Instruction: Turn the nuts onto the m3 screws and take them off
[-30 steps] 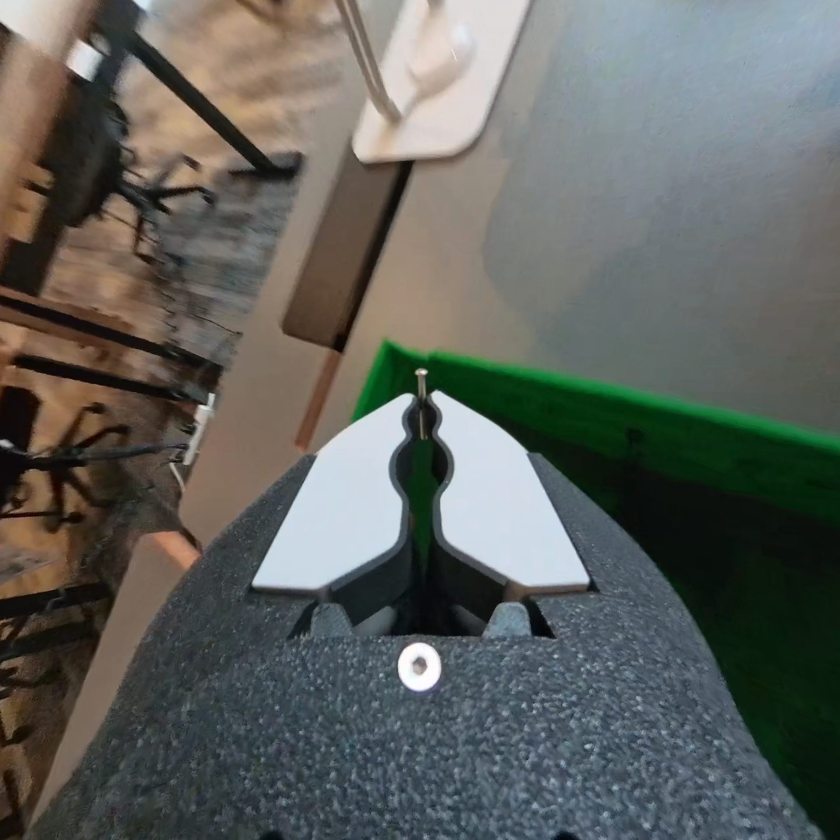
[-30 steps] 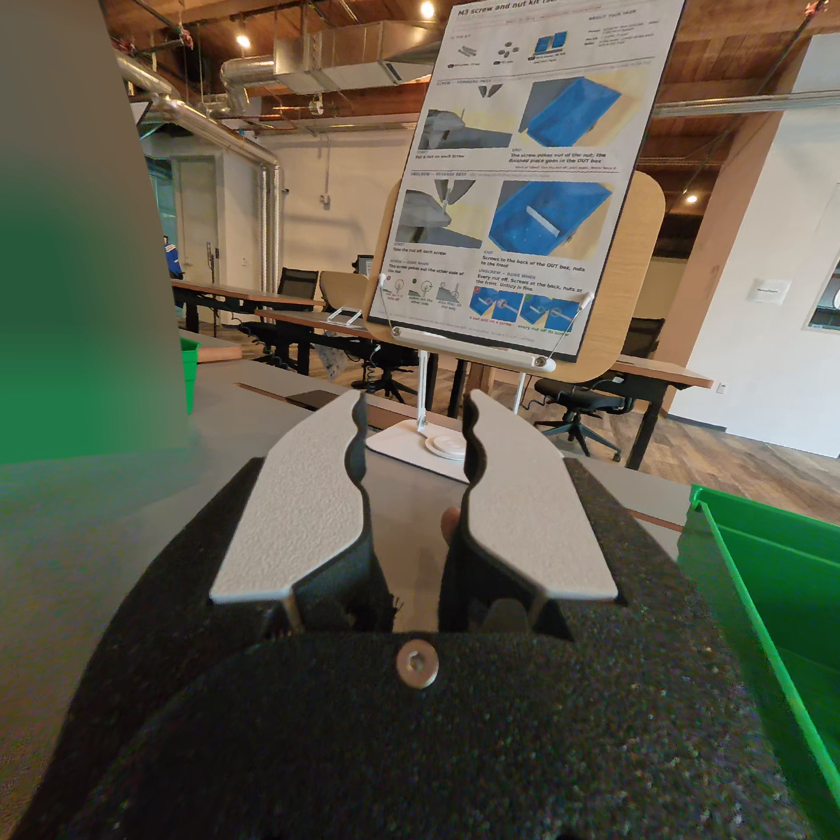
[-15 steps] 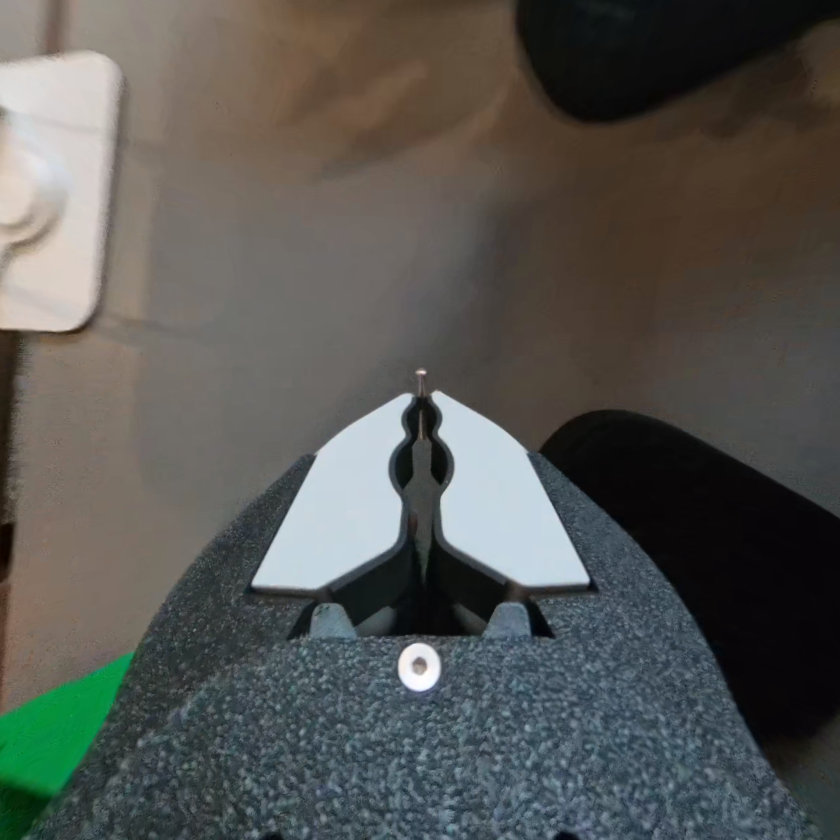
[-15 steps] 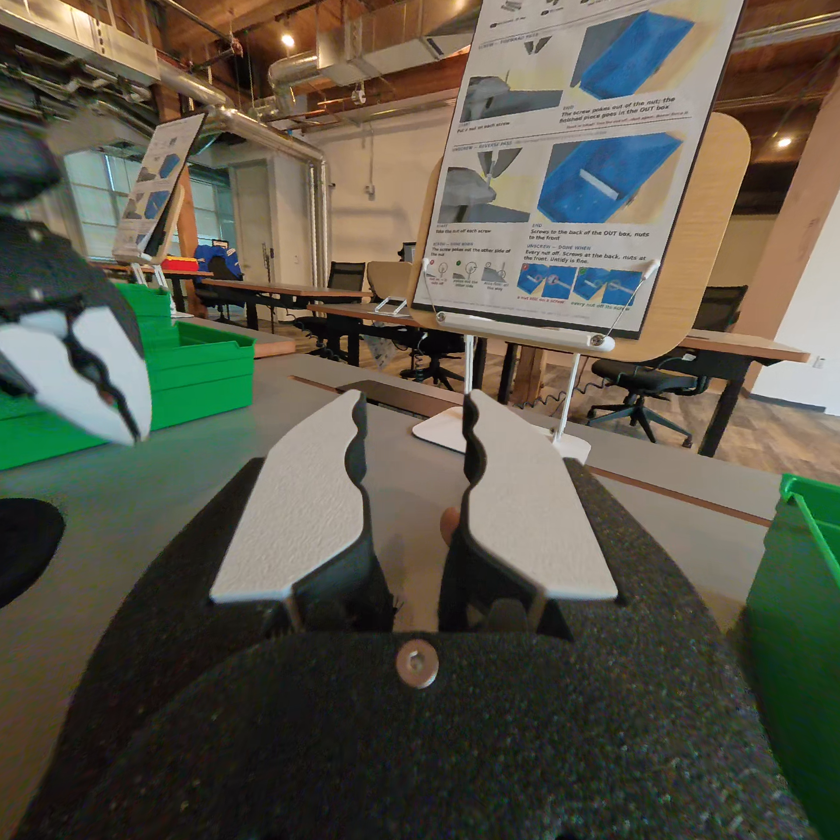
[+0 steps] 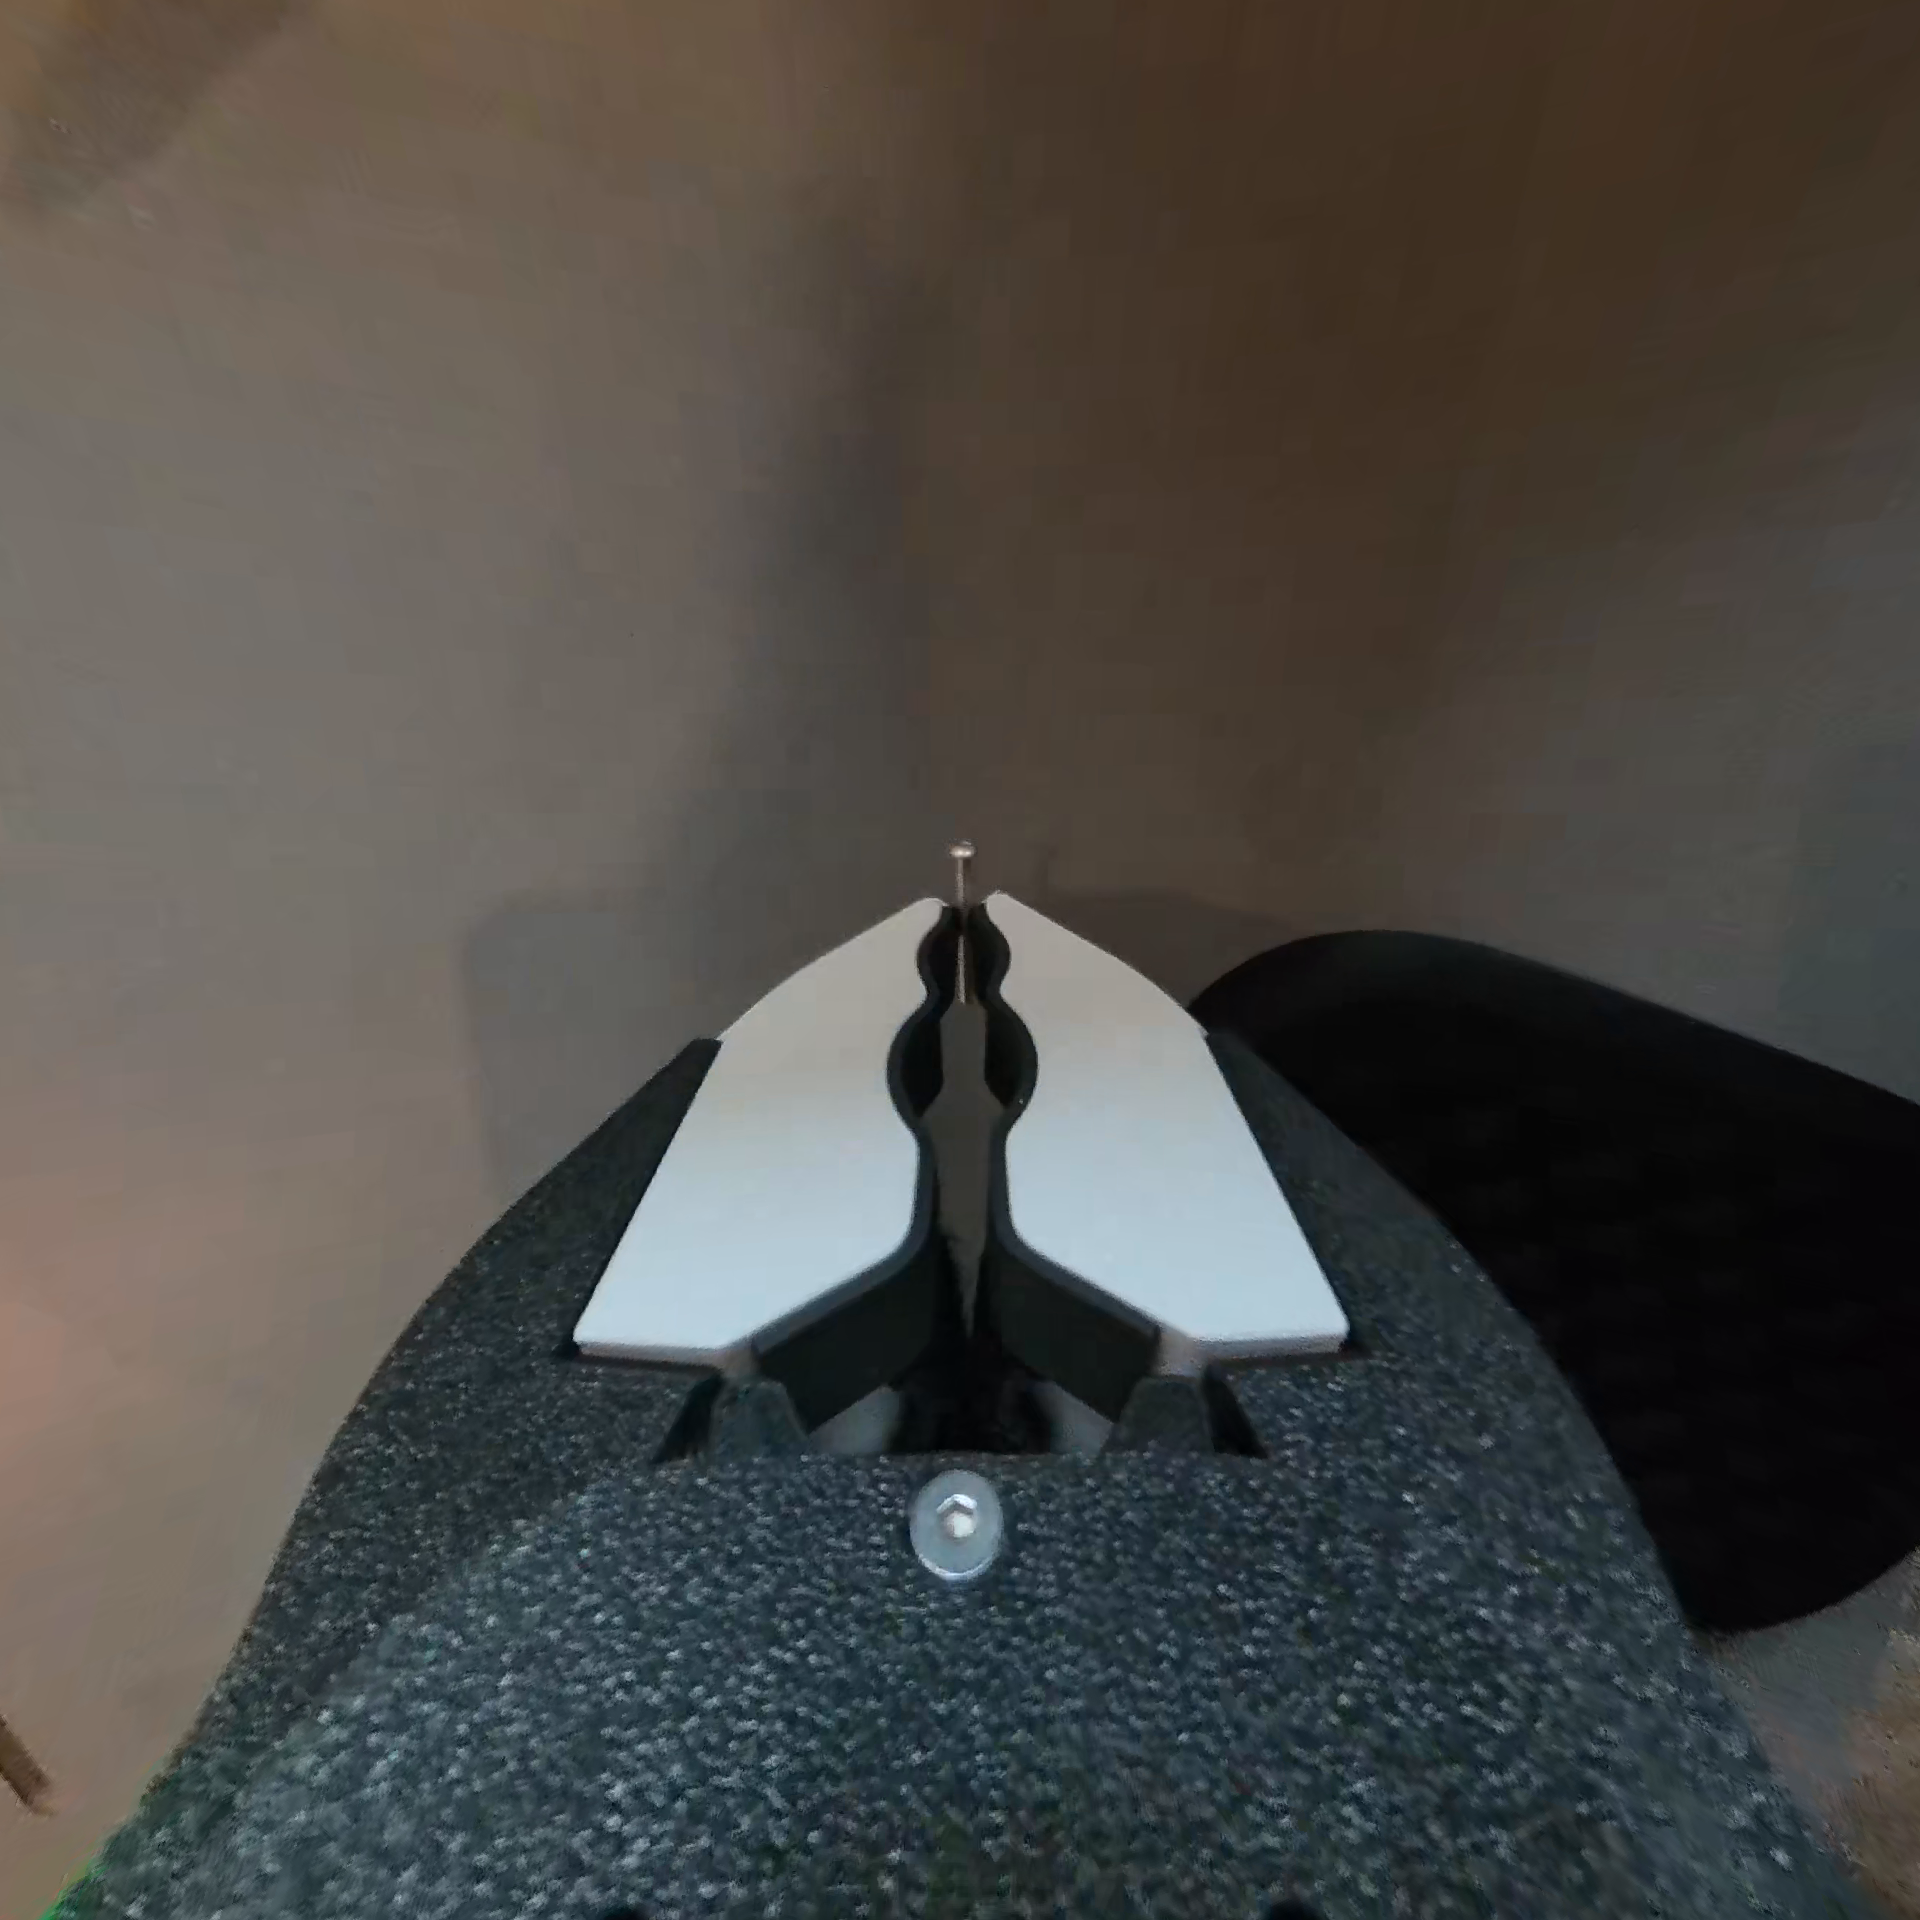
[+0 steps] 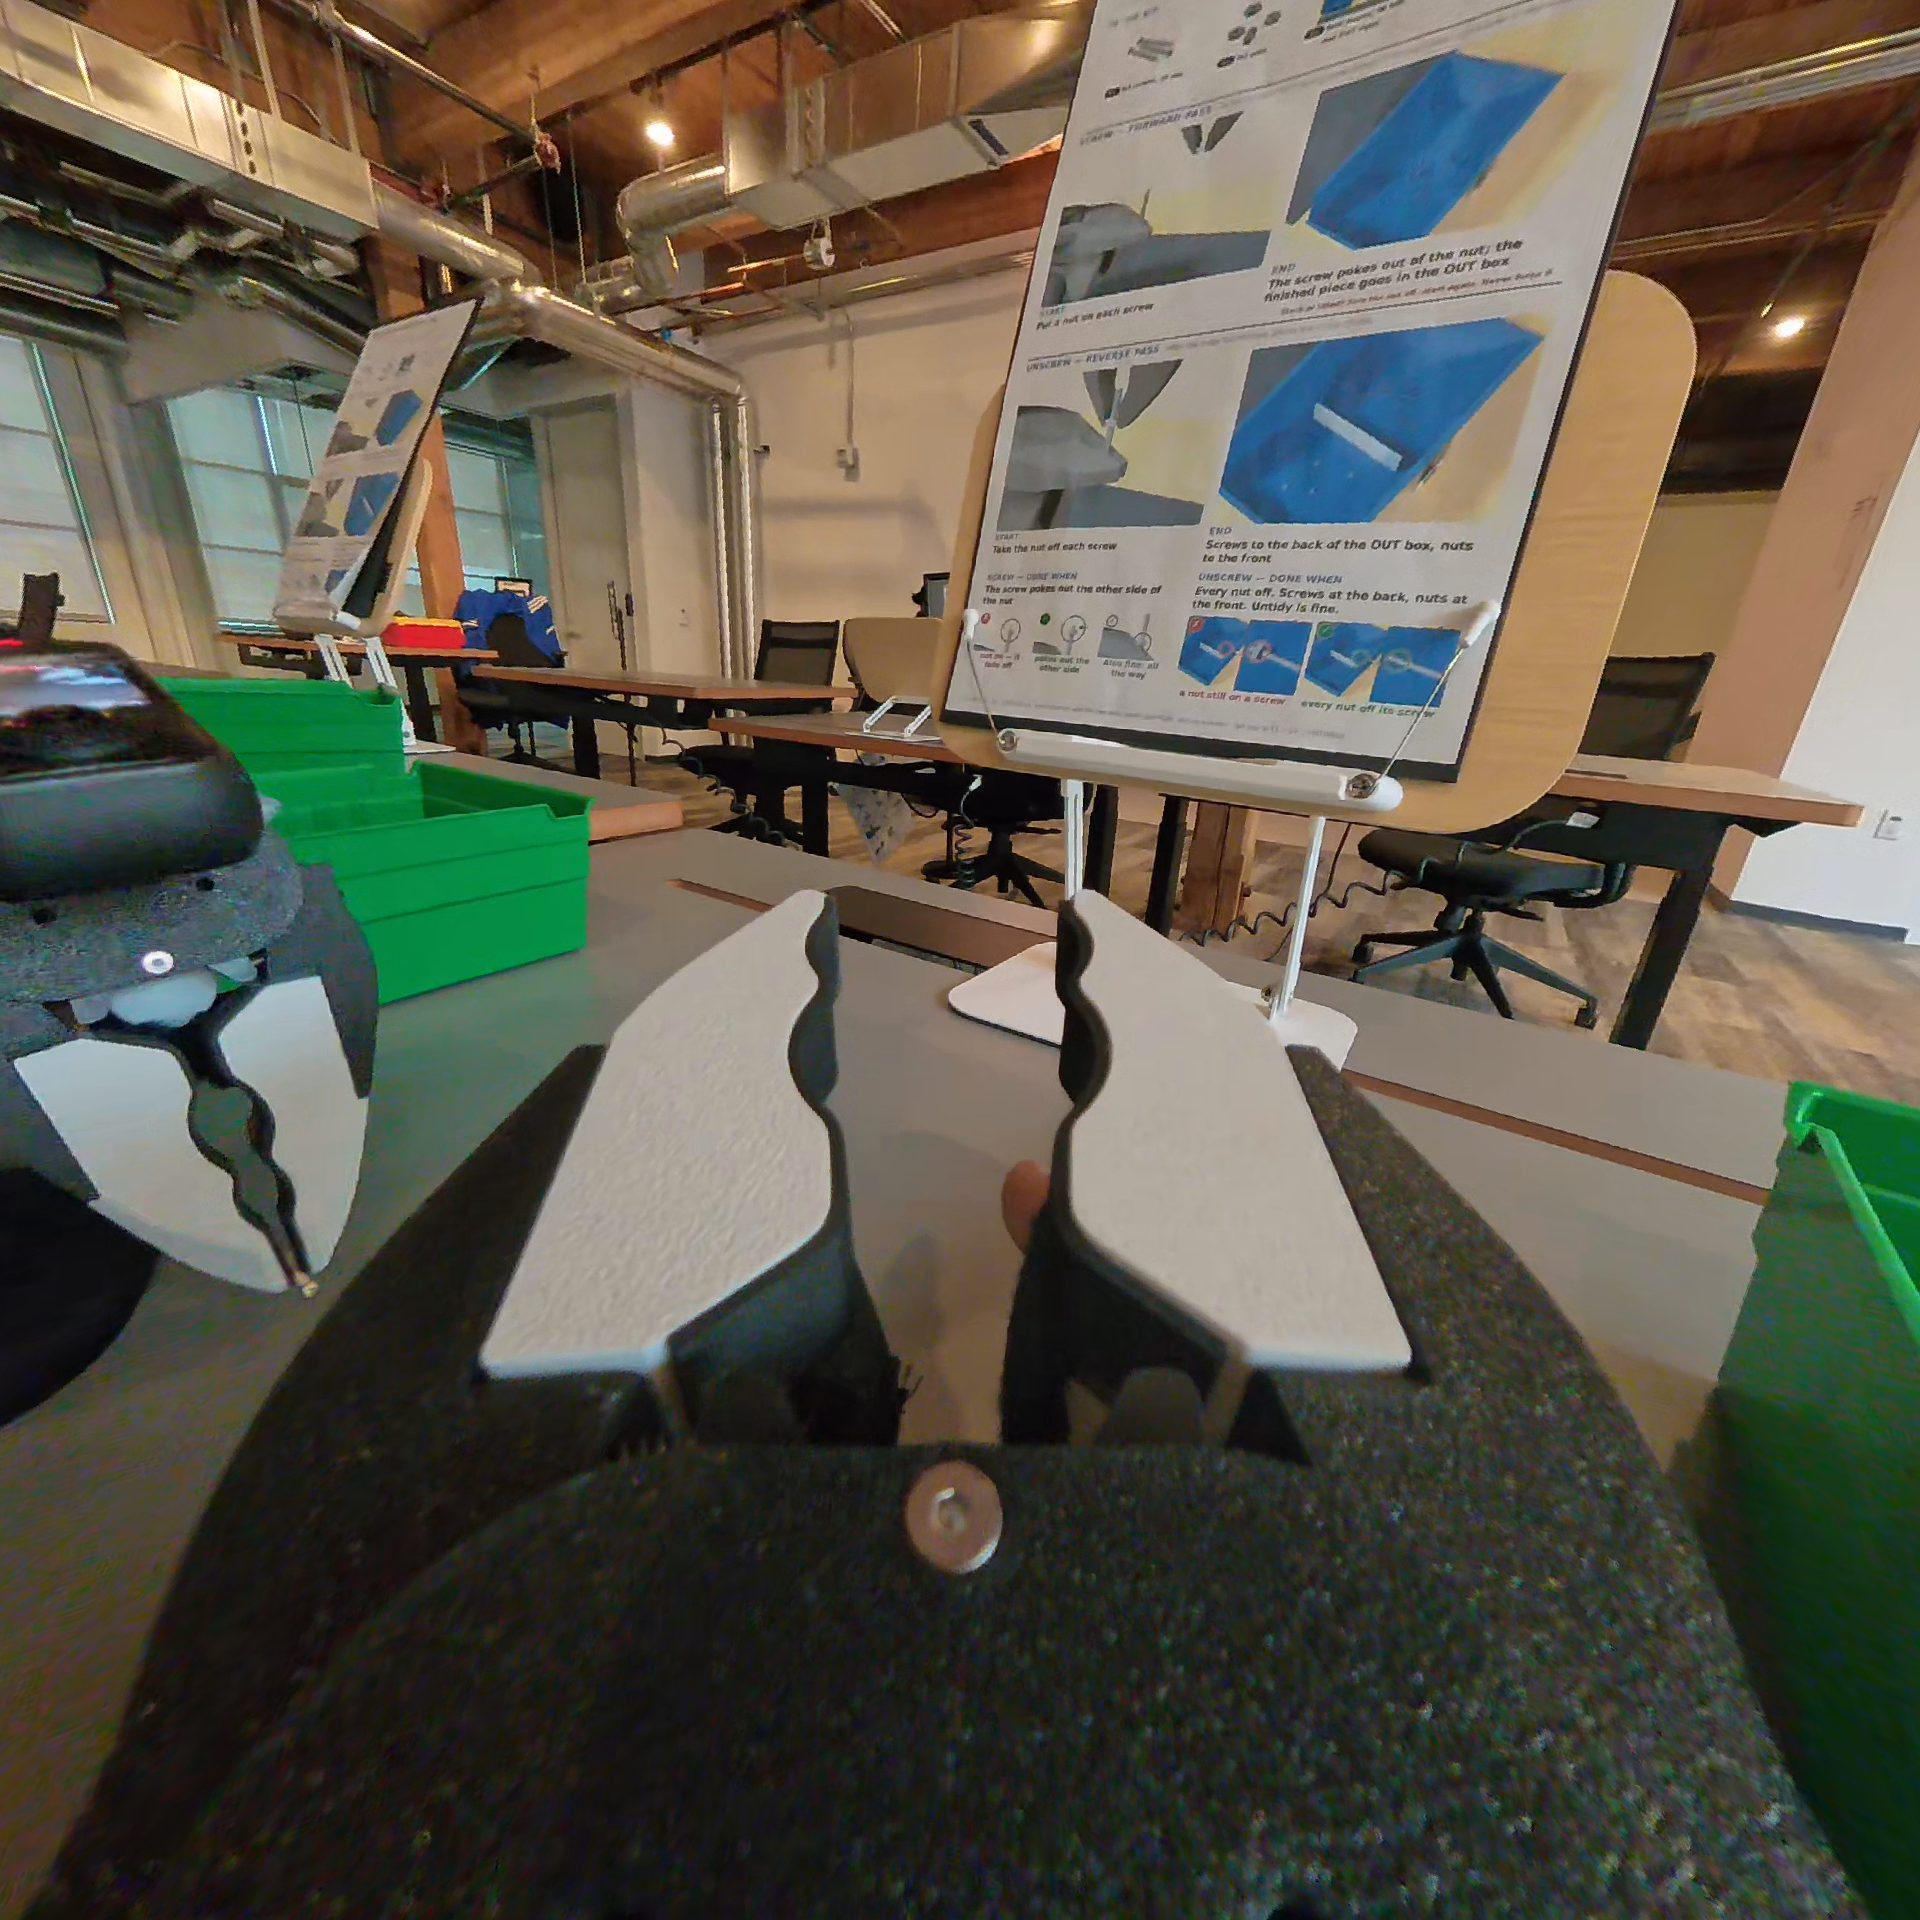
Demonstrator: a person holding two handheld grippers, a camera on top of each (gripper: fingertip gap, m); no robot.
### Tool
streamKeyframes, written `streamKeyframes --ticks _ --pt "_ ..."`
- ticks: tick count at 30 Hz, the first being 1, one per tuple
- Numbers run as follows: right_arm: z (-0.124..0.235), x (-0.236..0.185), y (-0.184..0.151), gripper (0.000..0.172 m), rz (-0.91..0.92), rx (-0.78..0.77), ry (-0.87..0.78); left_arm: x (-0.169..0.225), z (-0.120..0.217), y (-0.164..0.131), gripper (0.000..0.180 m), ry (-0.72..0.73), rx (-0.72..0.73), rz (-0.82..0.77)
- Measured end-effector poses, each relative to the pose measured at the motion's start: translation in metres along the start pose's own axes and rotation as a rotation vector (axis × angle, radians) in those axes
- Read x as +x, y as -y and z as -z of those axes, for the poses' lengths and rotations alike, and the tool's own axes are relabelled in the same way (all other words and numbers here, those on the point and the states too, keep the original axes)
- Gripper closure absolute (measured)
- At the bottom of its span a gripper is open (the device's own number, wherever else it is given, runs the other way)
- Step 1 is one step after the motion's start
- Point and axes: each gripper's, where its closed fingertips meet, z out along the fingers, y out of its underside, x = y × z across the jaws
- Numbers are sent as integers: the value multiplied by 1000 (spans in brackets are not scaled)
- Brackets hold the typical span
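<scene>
1. A grey table (image 6: 644,883) in an open office.
2. The screw (image 5: 962,883) is pinched by its shank in the left gripper (image 5: 966,914), head poking out, likely so a nut can be threaded on.
3. The right gripper (image 6: 940,997) hovers wide and bare, green bins (image 6: 457,852) far left.

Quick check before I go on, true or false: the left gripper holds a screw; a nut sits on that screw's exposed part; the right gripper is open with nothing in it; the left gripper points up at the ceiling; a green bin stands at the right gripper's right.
1. True: the left gripper is shut on a screw.
2. False: no nut shows there.
3. True: the right gripper is open, bare.
4. False: it points down at the grey table.
5. True: green bin.
</scene>
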Motion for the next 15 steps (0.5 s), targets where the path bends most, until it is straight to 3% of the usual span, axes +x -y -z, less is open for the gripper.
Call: streamKeyframes --ticks 15 --pt "-1 0 -4 133 9 -16 3 12 -8 -3 176 -74 60 20"
